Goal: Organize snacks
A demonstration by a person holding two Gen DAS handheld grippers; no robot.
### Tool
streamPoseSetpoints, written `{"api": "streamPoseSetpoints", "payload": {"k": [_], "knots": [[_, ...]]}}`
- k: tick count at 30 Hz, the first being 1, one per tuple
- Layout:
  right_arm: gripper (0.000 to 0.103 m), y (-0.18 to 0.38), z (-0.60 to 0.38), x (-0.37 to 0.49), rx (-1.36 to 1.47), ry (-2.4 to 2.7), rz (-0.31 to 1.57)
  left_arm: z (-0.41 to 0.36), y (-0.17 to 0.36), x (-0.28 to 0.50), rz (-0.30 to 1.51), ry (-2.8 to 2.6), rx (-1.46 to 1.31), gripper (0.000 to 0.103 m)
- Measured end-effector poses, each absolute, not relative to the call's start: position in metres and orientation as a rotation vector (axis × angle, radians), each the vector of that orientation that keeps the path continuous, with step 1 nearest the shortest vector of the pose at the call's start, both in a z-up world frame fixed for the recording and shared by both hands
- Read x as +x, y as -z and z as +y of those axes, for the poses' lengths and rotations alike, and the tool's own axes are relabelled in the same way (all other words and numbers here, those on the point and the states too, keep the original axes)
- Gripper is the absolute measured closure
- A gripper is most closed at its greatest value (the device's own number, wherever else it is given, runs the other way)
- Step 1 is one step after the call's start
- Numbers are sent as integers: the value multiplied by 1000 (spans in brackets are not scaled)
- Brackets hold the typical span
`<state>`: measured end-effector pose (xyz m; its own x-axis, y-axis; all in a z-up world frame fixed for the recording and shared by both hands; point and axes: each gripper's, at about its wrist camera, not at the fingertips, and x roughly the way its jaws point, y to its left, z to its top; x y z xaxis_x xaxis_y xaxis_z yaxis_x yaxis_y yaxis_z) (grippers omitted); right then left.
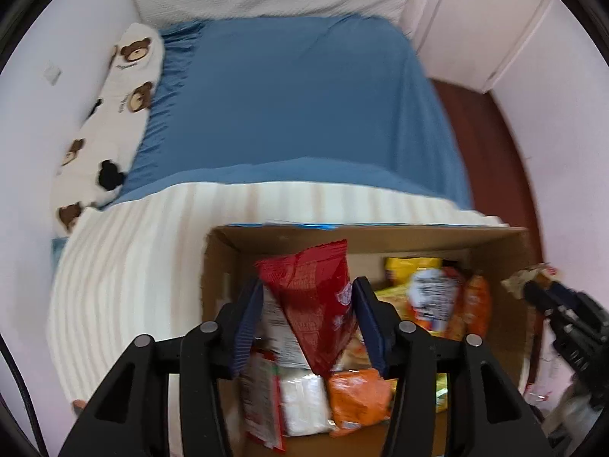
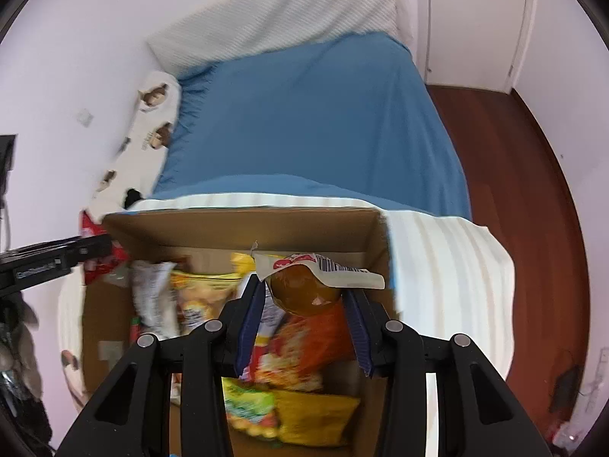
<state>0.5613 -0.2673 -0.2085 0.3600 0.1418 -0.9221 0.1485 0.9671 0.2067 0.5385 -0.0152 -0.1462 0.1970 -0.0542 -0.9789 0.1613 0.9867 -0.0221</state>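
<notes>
While both claws hang over the open box, each has a snack pinched between its pads. The left gripper is closed on a red packet, which stands up between the fingers with its crimped top pointing away; its lower end is lost behind the other packets. The right gripper is clamped on a brown pouch with a white, barcoded top flap bent sideways; the print on it is too blurred to read.

Below them the box holds a jumble of packets: an orange bag, a white pack, a yellow bag and others that smear together. Its near wall is cut off by the bottom of both views.

The box sits on a striped white blanket at the foot of a bed, beyond which lies a blue sheet. A bear-print pillow runs along the wall side. Red-brown floor and a white door show to the right.
</notes>
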Motion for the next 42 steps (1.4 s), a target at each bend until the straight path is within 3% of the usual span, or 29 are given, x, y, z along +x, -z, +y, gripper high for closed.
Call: {"api": "streamPoseSetpoints", "payload": {"k": [1, 3, 4, 6, 8, 11, 14, 27, 42], "knots": [[54, 214, -272, 566, 288, 15, 1223, -16, 150, 543, 1381, 152, 89, 57], [26, 222, -276, 570, 298, 30, 1232, -15, 156, 547, 1387, 157, 77, 54], [23, 224, -277, 571, 297, 34, 1233, -15, 158, 548, 1377, 153, 80, 48], [11, 228, -275, 568, 285, 38, 1243, -17, 160, 547, 1354, 152, 84, 19], [4, 235, -272, 566, 270, 44, 1264, -19, 163, 543, 1352, 152, 88, 15], [4, 241, -262, 560, 226, 44, 1292, -22, 171, 533, 1378, 179, 63, 15], [3, 247, -253, 551, 200, 52, 1310, -27, 175, 522, 1393, 189, 69, 1], [2, 249, -239, 523, 201, 74, 1320, -35, 166, 481, 1350, 195, 73, 1], [2, 156, -214, 427, 147, 71, 1127, -25, 82, 380, 1142, 164, 94, 1]]}}
